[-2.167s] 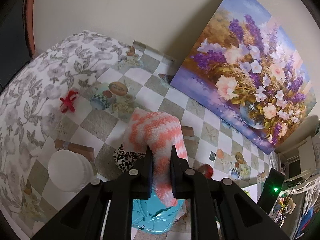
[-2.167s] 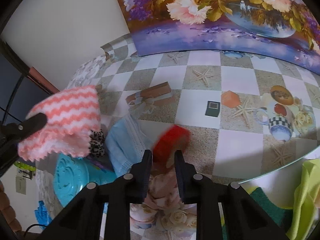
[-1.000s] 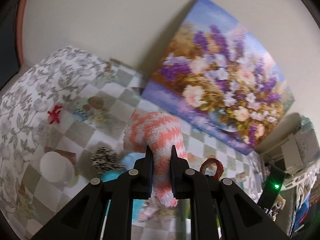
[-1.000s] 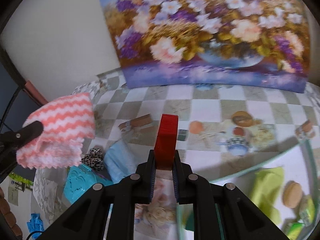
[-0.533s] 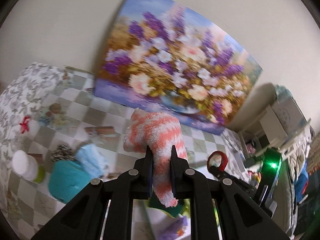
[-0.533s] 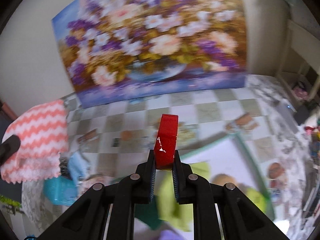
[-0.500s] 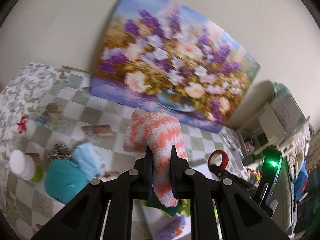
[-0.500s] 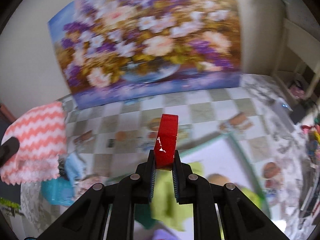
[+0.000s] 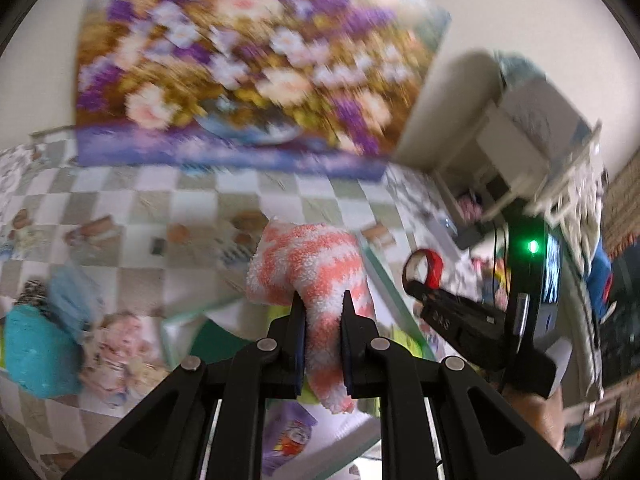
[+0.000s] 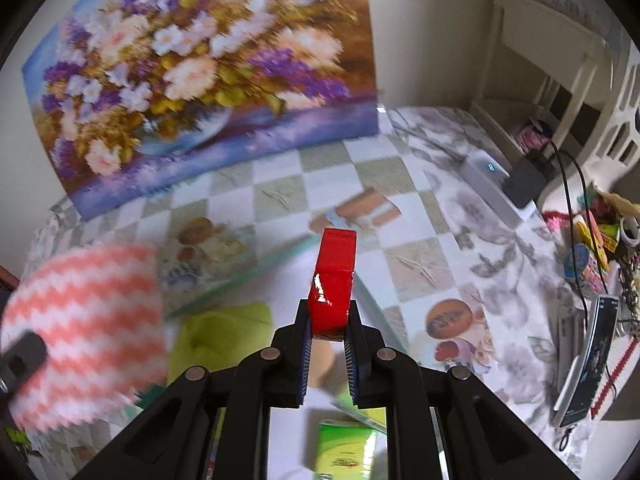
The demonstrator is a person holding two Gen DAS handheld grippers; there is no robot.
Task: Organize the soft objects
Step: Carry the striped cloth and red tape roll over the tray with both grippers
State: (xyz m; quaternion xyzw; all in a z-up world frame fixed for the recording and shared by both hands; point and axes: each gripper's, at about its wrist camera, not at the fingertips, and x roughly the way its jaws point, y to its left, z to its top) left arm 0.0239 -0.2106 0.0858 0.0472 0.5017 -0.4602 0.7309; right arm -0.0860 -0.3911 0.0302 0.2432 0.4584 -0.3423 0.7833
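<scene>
Left wrist view: the left claw (image 9: 322, 312) is clamped on a fluffy pink-and-white zigzag cloth (image 9: 310, 264), carried in the air above the near rim of a shallow white tray (image 9: 390, 284) with a green edge. Right wrist view: the right claw (image 10: 327, 330) is closed on a red tape-like ring (image 10: 333, 280), held edge-on over the same tray, where a yellow-green cloth (image 10: 224, 336) and a green packet (image 10: 344, 450) are already seen lying. Both views are motion-blurred, so fine contact detail cannot be judged. A teal pouch (image 9: 36, 356), a light-blue cloth (image 9: 74, 292) and a floral-print item (image 9: 120, 344) are left on the checked table (image 9: 192, 204), well apart from the tray. Step in hand is judged as transport: both items are over the tray, not yet released. Next move calls for each claw to be lowered to a bare patch of the tray and opened. The cloth's hanging tail should be kept inside the rim, and the two claws kept apart.
</scene>
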